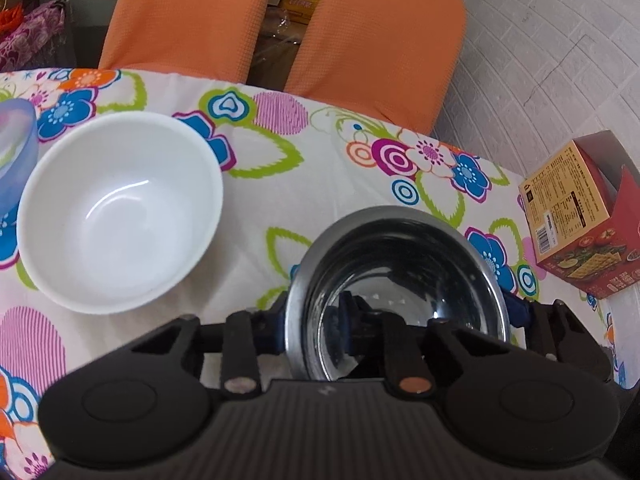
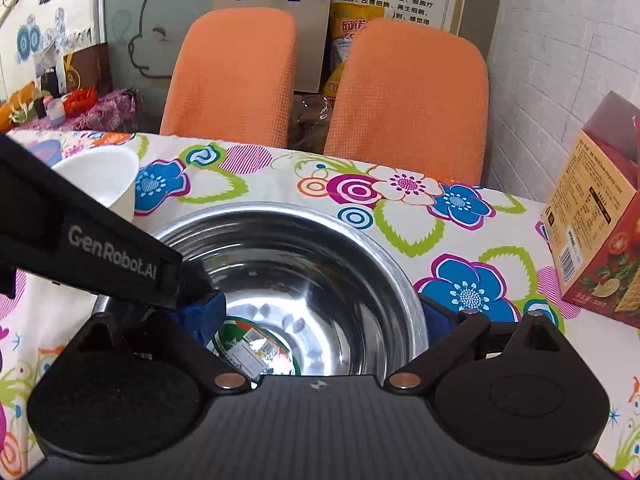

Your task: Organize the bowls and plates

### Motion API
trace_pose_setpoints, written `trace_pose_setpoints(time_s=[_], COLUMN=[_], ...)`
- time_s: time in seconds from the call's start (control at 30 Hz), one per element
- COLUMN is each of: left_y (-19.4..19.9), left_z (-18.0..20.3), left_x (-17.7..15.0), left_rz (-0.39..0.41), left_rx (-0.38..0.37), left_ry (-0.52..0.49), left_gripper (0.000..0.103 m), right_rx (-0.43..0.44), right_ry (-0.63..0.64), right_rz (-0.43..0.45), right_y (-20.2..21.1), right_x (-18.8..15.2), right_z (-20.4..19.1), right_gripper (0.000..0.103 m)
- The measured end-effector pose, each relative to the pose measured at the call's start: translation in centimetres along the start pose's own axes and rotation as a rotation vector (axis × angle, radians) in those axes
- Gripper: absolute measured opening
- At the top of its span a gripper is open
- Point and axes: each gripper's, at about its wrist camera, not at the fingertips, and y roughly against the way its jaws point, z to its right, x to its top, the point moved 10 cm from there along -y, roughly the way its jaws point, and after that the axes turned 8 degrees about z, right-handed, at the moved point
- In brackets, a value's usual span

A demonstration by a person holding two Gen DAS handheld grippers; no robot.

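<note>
Both grippers meet at the steel bowl (image 2: 304, 292) on the flowered tabletop (image 1: 280, 200) — left gripper (image 1: 316, 328) jaws clamped on its rim, right gripper (image 2: 320, 316) jaws spread around it. Beyond, left, sits a white bowl (image 1: 120, 212) — orange chairs (image 2: 408, 100) behind.
</note>
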Motion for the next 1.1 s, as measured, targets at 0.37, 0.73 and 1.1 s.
trace_pose_setpoints(time_s=[0.37,0.73,1.1], left_y=[1.2,1.5,1.6], left_z=[-0.5,-0.1,-0.3], left_x=[-1.7,-2.3,-2.1], left_rz=[-0.036,-0.071,-0.053], left_rx=[-0.059,-0.122,-0.097], left_ry=[-0.015,-0.028,-0.041], left_gripper=[0.016,0.018,0.019], right_rx=[0.007,0.109,0.06], right_ry=[-0.146,-0.148,-0.234], right_rz=[-0.028,-0.036,-0.004], right_y=[2.8,3.0,4.4], right_x=[-2.7,-2.9,-2.9], right_z=[1.6,-1.1,2.3], right_gripper=[0.085,0.085,0.085])
